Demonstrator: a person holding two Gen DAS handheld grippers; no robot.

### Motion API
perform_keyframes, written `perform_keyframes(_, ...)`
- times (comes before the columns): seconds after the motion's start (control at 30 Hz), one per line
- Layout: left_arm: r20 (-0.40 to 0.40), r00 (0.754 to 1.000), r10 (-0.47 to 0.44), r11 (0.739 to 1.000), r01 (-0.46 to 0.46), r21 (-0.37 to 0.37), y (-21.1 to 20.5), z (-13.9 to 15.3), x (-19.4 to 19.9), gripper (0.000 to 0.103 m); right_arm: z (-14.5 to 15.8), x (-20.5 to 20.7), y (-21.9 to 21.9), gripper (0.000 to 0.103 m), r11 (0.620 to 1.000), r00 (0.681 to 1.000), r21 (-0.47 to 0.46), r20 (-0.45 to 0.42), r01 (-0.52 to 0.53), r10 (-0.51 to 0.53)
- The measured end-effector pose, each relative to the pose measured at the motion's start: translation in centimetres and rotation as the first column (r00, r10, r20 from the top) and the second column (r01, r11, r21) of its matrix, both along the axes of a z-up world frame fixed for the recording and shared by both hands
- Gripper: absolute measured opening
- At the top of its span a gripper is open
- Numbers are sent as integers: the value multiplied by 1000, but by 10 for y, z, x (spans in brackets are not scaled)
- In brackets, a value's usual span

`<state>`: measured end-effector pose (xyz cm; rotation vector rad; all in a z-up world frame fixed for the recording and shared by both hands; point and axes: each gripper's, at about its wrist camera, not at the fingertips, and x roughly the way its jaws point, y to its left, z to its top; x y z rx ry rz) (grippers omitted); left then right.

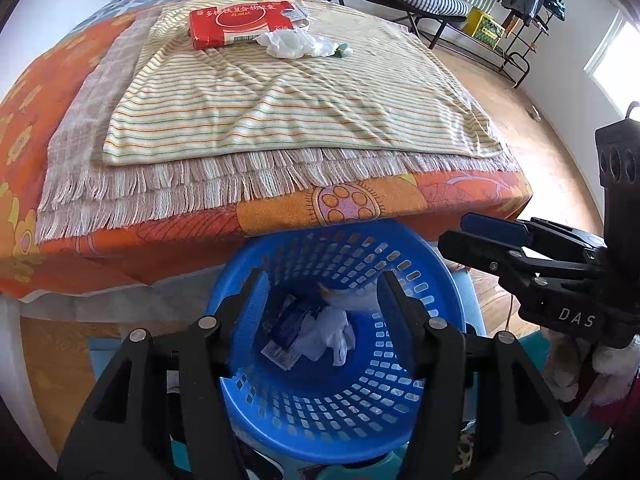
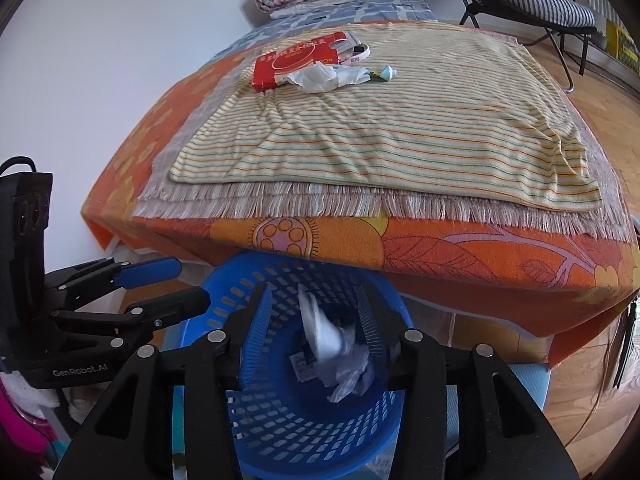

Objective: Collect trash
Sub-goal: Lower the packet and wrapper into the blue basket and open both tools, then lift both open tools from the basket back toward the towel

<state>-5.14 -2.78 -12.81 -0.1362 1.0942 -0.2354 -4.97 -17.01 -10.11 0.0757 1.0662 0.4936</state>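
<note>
While both tongs hung over the blue basket [image 1: 320, 412], the bed [image 1: 120, 236] lay beyond it under an orange flowered cover, with a fringed rug [image 1: 132, 196] and a striped cloth [image 1: 288, 108] on top.

Left to right, left wrist view: red box [image 1: 240, 24] at the far end of the cloth. Crumpled white paper [image 1: 292, 45] touching the box's near right corner. Small green tube [image 1: 343, 50] just right of the paper. Below the bed edge, the basket, holding white paper scraps [image 1: 330, 334] and a dark wrapper [image 1: 288, 328] at the bottom. Left tongs [image 1: 324, 300] stood apart above the basket mouth, nothing between the pads. Right tongs [image 1: 460, 232] at right, above the basket rim.

Right wrist view: left tongs [image 2: 188, 284] at far left, jaws parted, empty, over the basket's [image 2: 280, 432] left rim. Right tongs [image 2: 316, 308] centre, jaws apart. A blurred white paper wad [image 2: 324, 336] sat between the fingers but clear of both pads, over the basket. More scraps [image 2: 352, 376] under it on the basket floor. On the bed [image 2: 480, 248]: box [image 2: 300, 62], paper [image 2: 320, 78], tube [image 2: 384, 73], in the same order, well apart from the basket.

Far right, a striped folding chair [image 2: 536, 4] on the wood floor [image 2: 608, 120].
</note>
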Motion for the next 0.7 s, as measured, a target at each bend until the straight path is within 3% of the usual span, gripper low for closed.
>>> perform_keyframes(0.13,-2,1000,2,1000,-2,0,0,-1,1,58,-1,1,-1,44,1000,1000,-4,-8,5,-5)
perform_keyframes(0.2,-5,1000,5,1000,-5,-3,1,-1,1,59,-2,2,-1,52,1000,1000,-7,-14,9,-10)
perform_keyframes(0.3,-3,1000,10,1000,-10,-4,1,-1,2,70,-3,4,-3,58,1000,1000,-6,-17,18,-18)
perform_keyframes(0.47,-9,1000,13,1000,-13,-12,3,1,8,70,-5,10,-5,68,999,999,-13,-36,32,-32)
perform_keyframes(0.7,-5,1000,26,999,-26,-21,8,12,24,70,-2,23,-11,69,998,997,-8,-54,57,-58)
